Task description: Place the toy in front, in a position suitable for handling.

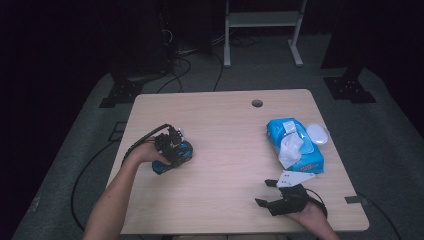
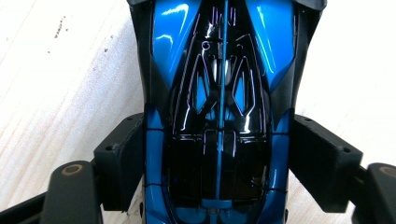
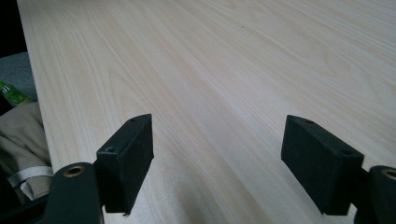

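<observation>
A glossy blue and black toy car rests on the pale wooden table, on its left side. My left gripper points down over the car and is shut on it, one black pad against each flank at the cabin. In the high view the left gripper is held by a hand that comes in from the lower left. My right gripper lies low near the table's front right edge. Its jaws stand wide open with only bare wood between them.
A blue pack of wipes with a white sheet pulled up lies at the right, with a white oval object beside it. A round hole is near the table's far edge. Beige cloth hangs past the table's edge.
</observation>
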### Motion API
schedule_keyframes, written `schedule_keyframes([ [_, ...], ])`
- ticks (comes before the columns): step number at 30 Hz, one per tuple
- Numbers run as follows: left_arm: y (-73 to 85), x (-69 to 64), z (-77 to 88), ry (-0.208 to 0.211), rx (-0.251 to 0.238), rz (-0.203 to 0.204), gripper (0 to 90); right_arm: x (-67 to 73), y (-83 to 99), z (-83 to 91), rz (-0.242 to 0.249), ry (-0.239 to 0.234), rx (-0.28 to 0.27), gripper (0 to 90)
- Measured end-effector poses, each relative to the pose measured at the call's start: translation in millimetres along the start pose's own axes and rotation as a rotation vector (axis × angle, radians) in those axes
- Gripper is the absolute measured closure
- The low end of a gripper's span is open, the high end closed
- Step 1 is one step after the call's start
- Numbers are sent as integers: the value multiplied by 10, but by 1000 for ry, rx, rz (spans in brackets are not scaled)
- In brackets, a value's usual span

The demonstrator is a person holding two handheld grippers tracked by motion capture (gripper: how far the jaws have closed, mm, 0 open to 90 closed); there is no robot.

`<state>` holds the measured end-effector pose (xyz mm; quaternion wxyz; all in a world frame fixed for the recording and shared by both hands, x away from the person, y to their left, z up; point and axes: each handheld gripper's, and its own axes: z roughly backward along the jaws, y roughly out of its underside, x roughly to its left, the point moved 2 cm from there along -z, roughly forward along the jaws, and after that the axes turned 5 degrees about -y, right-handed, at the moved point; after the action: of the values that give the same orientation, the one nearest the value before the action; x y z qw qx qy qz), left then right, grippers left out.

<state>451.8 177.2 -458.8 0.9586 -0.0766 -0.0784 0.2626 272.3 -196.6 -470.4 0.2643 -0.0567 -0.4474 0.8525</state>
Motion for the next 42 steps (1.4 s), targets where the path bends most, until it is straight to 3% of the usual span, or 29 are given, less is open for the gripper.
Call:
schedule_keyframes([
  [4,33,12,-6,14,5,-2,213,-3,2,4,-3,0,-1,244],
  [14,53,23,-30,14,28,-30,258,1,1,6,-2,1,-2,244],
  [23,52,-3,-18,-4,35,-57,261,-8,2,12,-5,0,-8,244],
  [38,18,-11,115,-21,0,-67,262,-3,-4,5,-6,-3,-9,244],
  [42,-50,-62,234,-34,-28,-92,262,-9,-4,12,-10,-2,-12,244],
])
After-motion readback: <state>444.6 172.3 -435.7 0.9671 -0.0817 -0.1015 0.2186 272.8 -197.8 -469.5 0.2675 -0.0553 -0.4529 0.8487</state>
